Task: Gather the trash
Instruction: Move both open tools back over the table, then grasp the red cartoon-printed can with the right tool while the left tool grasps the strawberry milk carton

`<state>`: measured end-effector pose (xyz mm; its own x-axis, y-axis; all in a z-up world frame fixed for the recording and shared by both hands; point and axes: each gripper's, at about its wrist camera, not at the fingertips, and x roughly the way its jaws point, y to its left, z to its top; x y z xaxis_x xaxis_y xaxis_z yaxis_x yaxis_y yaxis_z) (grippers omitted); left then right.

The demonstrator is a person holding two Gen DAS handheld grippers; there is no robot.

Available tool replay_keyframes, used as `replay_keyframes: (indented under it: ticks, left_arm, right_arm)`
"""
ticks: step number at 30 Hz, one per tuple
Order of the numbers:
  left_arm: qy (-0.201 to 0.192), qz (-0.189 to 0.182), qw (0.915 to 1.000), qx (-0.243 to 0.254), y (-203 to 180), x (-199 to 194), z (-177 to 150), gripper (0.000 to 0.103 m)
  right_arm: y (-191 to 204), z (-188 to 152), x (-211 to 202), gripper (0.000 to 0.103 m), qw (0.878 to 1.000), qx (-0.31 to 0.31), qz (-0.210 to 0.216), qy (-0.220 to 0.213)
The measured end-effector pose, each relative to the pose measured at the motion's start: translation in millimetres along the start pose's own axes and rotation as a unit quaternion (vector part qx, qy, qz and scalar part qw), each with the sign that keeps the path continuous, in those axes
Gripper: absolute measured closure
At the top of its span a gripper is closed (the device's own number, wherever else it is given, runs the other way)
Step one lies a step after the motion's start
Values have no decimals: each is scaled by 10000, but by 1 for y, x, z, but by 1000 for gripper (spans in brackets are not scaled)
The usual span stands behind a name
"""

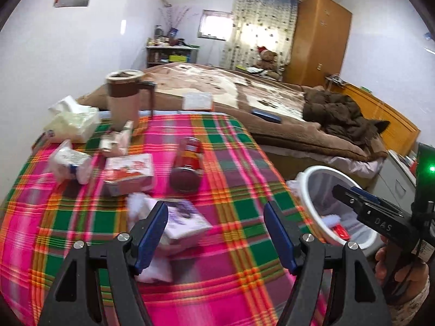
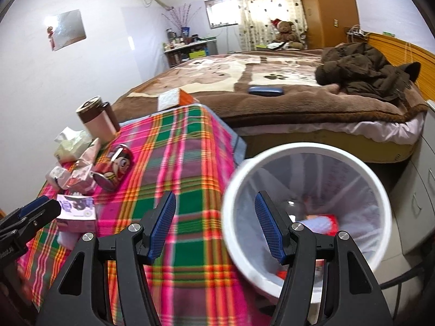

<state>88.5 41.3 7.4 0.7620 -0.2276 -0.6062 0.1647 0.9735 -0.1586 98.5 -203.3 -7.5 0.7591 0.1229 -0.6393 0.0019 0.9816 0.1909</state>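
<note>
— What are the claws doing?

— The left gripper (image 1: 216, 233) is hovering with its blue pads apart and nothing between them, just above a small white-and-purple cardboard box (image 1: 182, 224) lying on the pink, green and orange plaid tablecloth (image 1: 233, 163).

— And the other one?

— The right gripper (image 2: 214, 226) is also gaping, empty, hanging over the table's edge beside the round white plastic bin (image 2: 380, 190) with its clear liner. Red scraps are already lying inside.

— What's left on the table?

— A red can (image 1: 187, 167) lying on its side, a red-and-white carton (image 1: 129, 174), crumpled wrappers (image 1: 70, 164) and a beige lidded mug (image 1: 123, 95).
</note>
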Motion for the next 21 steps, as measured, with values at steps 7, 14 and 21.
replay_keyframes:
  ticks: [7, 14, 21]
  left_arm:
    - [-14, 290, 9993, -228, 41, 0, 6, 28]
    - [27, 502, 9982, -316, 75, 6, 15, 27]
    - [87, 406, 9990, -188, 101, 20, 29, 24]
  right_arm:
    - [29, 6, 17, 41, 9996, -149, 209, 115]
    - [57, 15, 33, 41, 9986, -331, 359, 215]
    - [80, 26, 59, 41, 9969, -415, 521, 418]
